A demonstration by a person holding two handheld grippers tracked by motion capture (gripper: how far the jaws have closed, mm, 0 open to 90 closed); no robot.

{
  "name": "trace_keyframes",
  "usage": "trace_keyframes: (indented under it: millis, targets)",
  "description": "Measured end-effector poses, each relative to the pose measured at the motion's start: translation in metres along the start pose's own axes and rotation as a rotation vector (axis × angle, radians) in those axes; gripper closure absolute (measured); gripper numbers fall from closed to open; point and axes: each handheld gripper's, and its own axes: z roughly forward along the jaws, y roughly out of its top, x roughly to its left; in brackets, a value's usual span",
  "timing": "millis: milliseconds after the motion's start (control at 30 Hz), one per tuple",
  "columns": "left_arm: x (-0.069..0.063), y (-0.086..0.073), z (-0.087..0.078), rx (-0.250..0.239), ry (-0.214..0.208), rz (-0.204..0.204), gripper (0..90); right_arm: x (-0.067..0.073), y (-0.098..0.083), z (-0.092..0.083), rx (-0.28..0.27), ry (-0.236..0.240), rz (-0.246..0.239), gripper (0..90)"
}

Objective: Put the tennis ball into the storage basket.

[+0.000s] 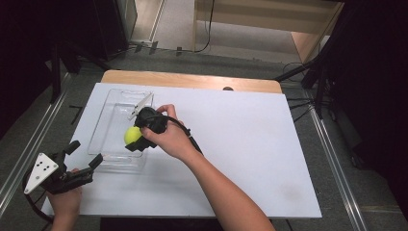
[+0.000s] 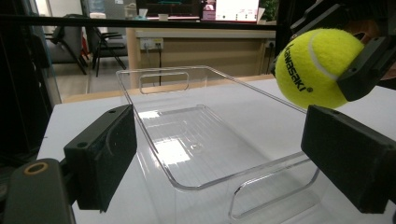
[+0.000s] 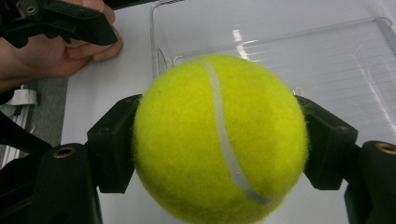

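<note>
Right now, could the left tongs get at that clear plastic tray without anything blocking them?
Probably yes. The left tongs stand open at the near end of the clear tray, and nothing lies between them. The right tongs hold the tennis ball above the tray's side, off the left tongs' path.

left gripper point(image 1: 86, 155): black body, blocky matte jaws with screw holes, brass-coloured insert, grey three-cornered plate with black dots on top, black cable | right gripper point(image 1: 136, 138): black body, square black pads, brass-coloured inserts, grey plate, thick black cable trailing | person: bare forearms, no sleeves in sight
</note>
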Motion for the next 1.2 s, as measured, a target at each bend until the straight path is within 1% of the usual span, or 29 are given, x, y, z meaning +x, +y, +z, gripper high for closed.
trace_keyframes:
  millis: [67,100,133,167,200,267,367,400,433,467,533,633,700,800,867,933,967,1033,1067,1133,1167,1200]
  targets:
    - [0.000,0.000,0.000,-0.001,0.000,-0.001,11.0,-0.001,0.002,0.002,-0.003,-0.003,-0.008,23.8]
    - [0.000,0.000,0.000,-0.001,-0.001,-0.002,11.1,-0.001,0.002,0.002,0.004,-0.002,0.005,23.8]
    - [0.000,0.000,0.000,-0.001,0.000,-0.001,11.0,-0.003,0.003,0.004,-0.009,-0.004,-0.024,23.7]
    - [0.000,0.000,0.000,-0.001,0.000,-0.002,11.0,-0.002,0.004,0.005,0.005,0.000,-0.002,23.8]
    - [0.000,0.000,0.000,-0.002,0.000,-0.002,11.1,-0.004,0.004,0.006,0.000,-0.003,-0.014,23.8]
    - [0.000,0.000,0.000,-0.001,-0.001,-0.002,11.1,-0.003,0.005,0.008,0.009,0.001,0.009,23.8]
    - [0.000,0.000,0.000,-0.001,0.000,-0.001,11.1,-0.005,0.006,0.013,0.007,0.004,0.008,23.8]
    - [0.000,0.000,0.000,-0.001,0.000,-0.001,11.1,-0.006,0.006,0.014,0.014,0.003,0.000,23.8]
    - [0.001,0.000,0.000,0.000,-0.001,-0.001,11.0,-0.005,0.006,0.015,0.022,0.003,0.010,23.8]
    - [0.001,0.000,0.000,0.000,-0.001,-0.001,11.1,-0.005,0.007,0.016,0.022,0.010,0.013,23.7]
    - [0.001,0.000,0.000,0.000,0.000,0.000,11.1,-0.006,0.007,0.018,0.029,0.007,0.013,23.8]
    - [0.001,0.000,0.000,-0.001,0.000,-0.001,11.1,-0.007,0.006,0.022,0.037,0.012,0.002,23.7]
    - [0.001,0.000,0.000,-0.001,0.000,-0.001,11.1,-0.007,0.005,0.024,0.040,0.003,-0.004,23.7]
    - [0.000,0.000,0.000,-0.001,-0.001,0.000,11.1,-0.008,0.004,0.027,0.049,0.003,-0.001,23.7]
    - [0.000,0.000,0.000,-0.001,-0.001,-0.001,11.1,-0.009,0.003,0.029,0.046,0.000,-0.009,23.7]
    - [0.000,0.000,0.000,-0.001,-0.001,0.000,11.1,-0.009,0.002,0.030,0.053,0.006,-0.005,23.7]
    - [0.000,0.000,0.000,-0.001,-0.001,-0.001,11.0,-0.010,0.002,0.032,0.053,-0.004,-0.014,23.7]
    - [0.000,0.000,0.000,0.000,-0.002,0.000,11.1,-0.010,0.001,0.034,0.059,0.007,-0.027,23.6]
    - [0.000,0.000,0.000,0.000,-0.002,0.000,11.1,-0.009,0.001,0.035,0.066,0.009,-0.026,23.4]
    - [0.000,0.000,0.000,-0.001,-0.002,0.000,11.1,-0.008,0.000,0.036,0.073,0.006,-0.031,23.3]
    - [0.000,0.000,0.000,0.000,-0.001,0.000,11.1,-0.008,0.001,0.039,0.074,0.015,-0.066,22.0]
    - [0.000,0.000,0.000,-0.001,-0.001,-0.001,11.0,-0.006,0.001,0.038,0.082,0.002,-0.051,22.0]
